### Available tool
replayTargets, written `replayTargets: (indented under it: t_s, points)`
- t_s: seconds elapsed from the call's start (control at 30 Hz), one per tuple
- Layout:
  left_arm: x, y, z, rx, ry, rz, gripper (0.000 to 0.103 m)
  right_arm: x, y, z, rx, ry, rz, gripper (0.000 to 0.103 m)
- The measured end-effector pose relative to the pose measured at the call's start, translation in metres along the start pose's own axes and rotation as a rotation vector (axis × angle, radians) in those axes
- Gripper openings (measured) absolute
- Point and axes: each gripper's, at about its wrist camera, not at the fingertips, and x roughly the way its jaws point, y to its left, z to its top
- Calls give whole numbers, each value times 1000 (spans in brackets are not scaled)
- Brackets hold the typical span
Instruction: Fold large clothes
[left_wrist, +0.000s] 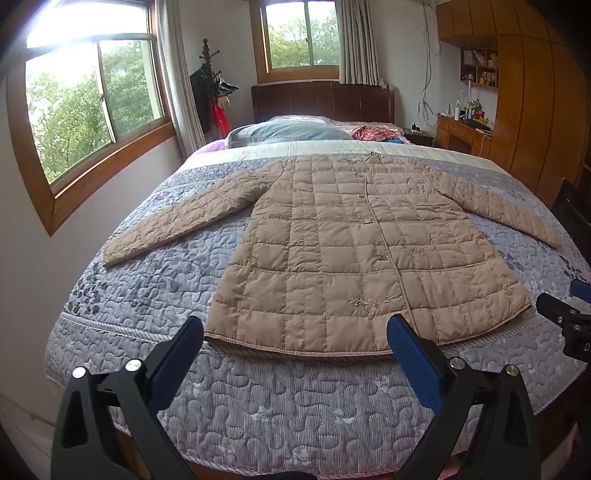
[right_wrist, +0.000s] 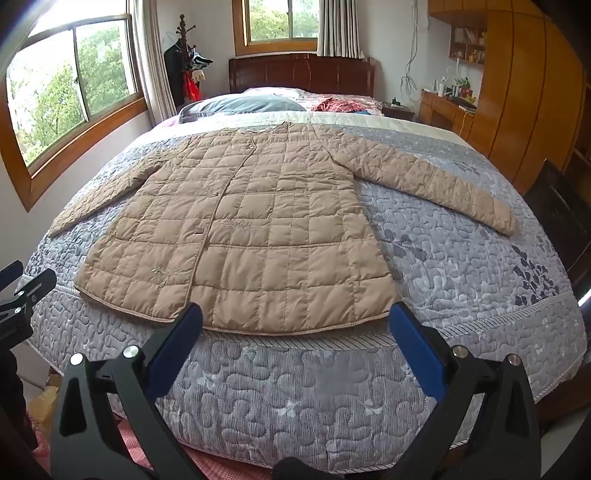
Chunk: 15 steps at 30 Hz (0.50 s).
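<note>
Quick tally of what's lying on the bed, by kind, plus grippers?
Tan quilted coat: 1
Grey pillow: 1
Red patterned garment: 1
Grippers: 2, left gripper and right gripper, both open
Total: 5

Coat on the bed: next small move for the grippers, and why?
Probably take the left gripper to the cuff of the left sleeve. The coat lies flat, buttoned, sleeves spread; both grippers are open, holding nothing, short of the hem.
</note>
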Motion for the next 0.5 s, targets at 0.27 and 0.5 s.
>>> replayTargets:
  t_s: [0.27,0.5]
  points:
    - [0,0,0,3,1,-3,99,0,1,-1,-2,-1,0,100]
    - [-1,0,0,1,2,-4,99,0,1,0,-2,-1,0,100]
